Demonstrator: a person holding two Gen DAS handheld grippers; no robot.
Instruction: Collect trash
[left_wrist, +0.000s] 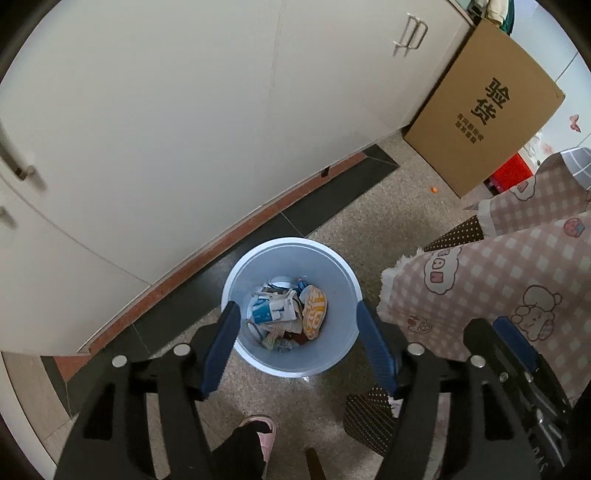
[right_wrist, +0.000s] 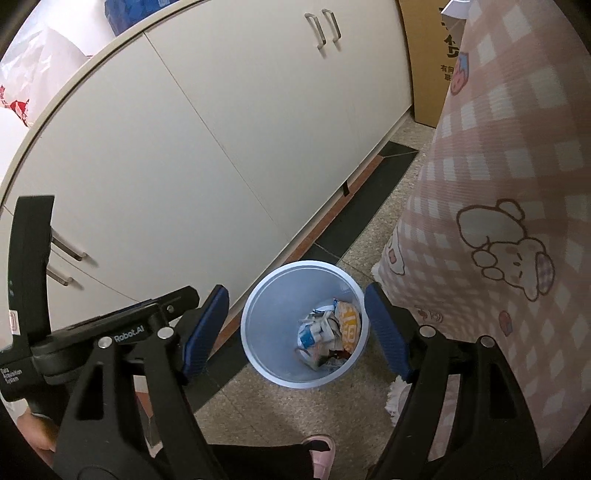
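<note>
Bin (left_wrist: 343, 354), pale blue, round, is standing upright on the speckled floor (left_wrist: 388, 229), just in front of the white cabinet (left_wrist: 184, 129) and beside the pink checked cloth (left_wrist: 498, 277). Contents: crumpled trash (left_wrist: 284, 314) is lying at the bottom (paper scraps, a blue-and-white carton, an orange printed wrapper), filling only the lowest part.

Left gripper (left_wrist: 295, 321) is hanging over the bin mouth, pointing steeply down, fingers spread wide with nothing between them. Right gripper (right_wrist: 295, 317) is doing likewise from slightly farther off, fingers wide and holding nothing; part of the other tool's black body is showing at its left.

Relation that matters: the bin opening is lying straight below and ahead of both pairs of fingertips, framed between them in each wrist view. Neither hand is carrying anything, so the next piece probably lies elsewhere; no loose trash is clearly showing, apart from a tiny orange speck (left_wrist: 544, 189) near the cardboard box (left_wrist: 480, 110).
</note>
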